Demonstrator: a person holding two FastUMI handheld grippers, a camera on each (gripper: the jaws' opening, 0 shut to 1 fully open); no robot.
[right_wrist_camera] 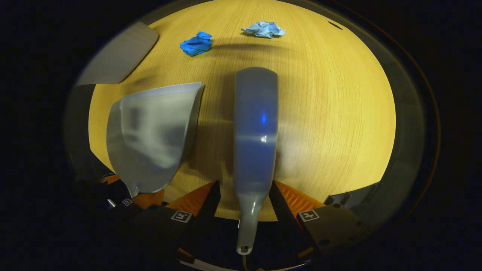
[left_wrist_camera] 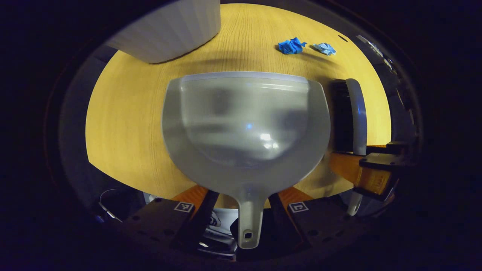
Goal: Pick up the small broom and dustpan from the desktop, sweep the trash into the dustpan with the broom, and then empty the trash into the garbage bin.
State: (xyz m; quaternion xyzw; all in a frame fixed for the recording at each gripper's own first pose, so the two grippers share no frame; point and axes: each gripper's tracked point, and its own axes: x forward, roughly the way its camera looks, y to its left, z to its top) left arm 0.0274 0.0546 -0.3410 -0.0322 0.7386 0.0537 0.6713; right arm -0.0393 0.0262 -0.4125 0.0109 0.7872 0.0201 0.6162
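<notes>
The dustpan (left_wrist_camera: pixel 246 128) handle lies between the left gripper's (left_wrist_camera: pixel 241 199) jaws and the broom (right_wrist_camera: pixel 256 135) handle between the right gripper's (right_wrist_camera: pixel 243 195); whether either clamps, I cannot tell.

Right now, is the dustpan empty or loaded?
Empty: the dustpan pan is bare, and both paper wads lie on the table beyond it.

Wooden desktop (left_wrist_camera: pixel 124 124), pale grain, small dark slot (right_wrist_camera: pixel 334 25) near far edge.

open desktop (right_wrist_camera: pixel 331 113) right of broom (right_wrist_camera: pixel 256 128), bin (left_wrist_camera: pixel 169 30) blocks far left
</notes>
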